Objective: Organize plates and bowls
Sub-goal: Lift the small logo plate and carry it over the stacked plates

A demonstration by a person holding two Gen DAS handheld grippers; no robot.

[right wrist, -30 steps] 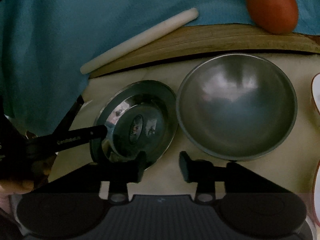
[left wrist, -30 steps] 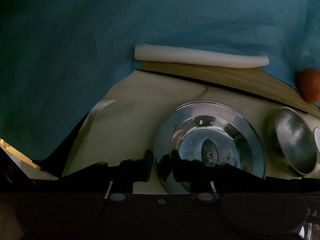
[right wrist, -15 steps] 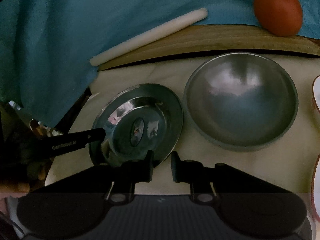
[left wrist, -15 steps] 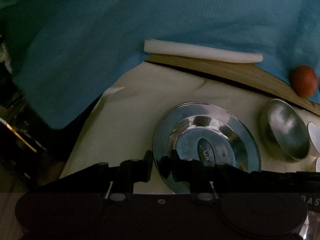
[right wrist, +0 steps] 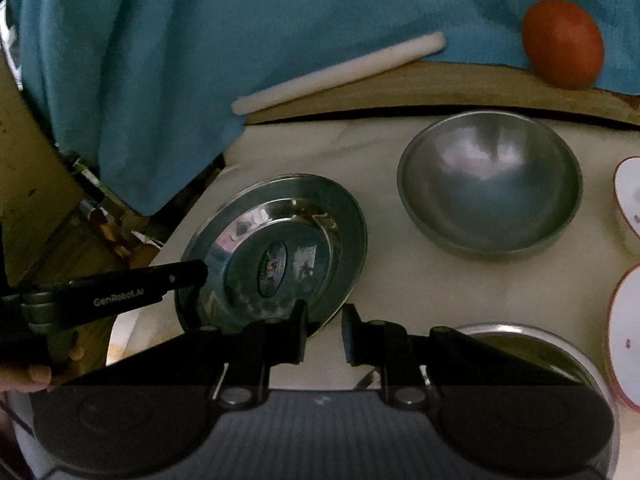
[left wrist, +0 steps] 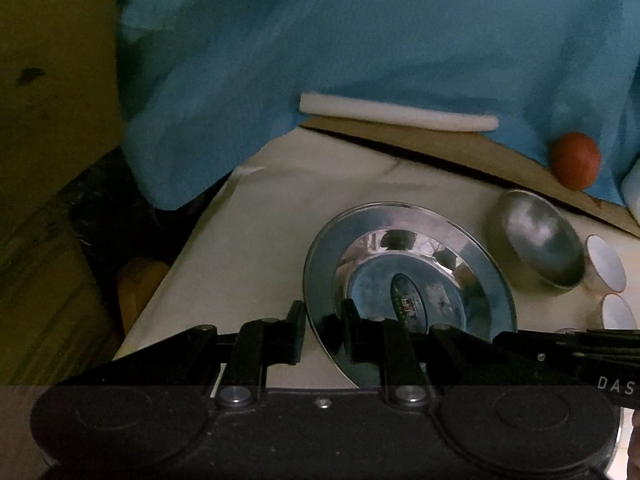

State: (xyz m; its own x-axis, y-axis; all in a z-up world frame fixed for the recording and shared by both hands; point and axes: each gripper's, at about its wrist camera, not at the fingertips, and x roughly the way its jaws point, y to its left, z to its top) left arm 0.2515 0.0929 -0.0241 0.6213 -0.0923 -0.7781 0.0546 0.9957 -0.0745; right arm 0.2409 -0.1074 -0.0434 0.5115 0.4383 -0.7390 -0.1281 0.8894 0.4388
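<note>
A shiny steel plate [left wrist: 420,264] with a sticker in its middle hangs tilted over the cream table top [left wrist: 260,240]. My left gripper [left wrist: 322,322] is shut on the plate's near-left rim. In the right wrist view the same plate [right wrist: 280,240] has its near rim between the fingers of my right gripper [right wrist: 324,328], which is shut on it. The left gripper's black finger [right wrist: 160,280] reaches the plate from the left. A dull steel bowl [right wrist: 488,184] stands upright on the table to the right of the plate, apart from it.
A blue cloth [right wrist: 200,40] covers the back, with a white rod [right wrist: 340,72] and a red-orange ball [right wrist: 562,44] on it. White red-rimmed cups [right wrist: 630,196] stand at the right, another steel dish [right wrist: 520,344] near right. The table's left edge [left wrist: 192,260] drops off to clutter.
The right gripper's fingers closed onto the plate's rim. Both grippers and the plate then rose and drew back, so the table and bowl look smaller and farther.
</note>
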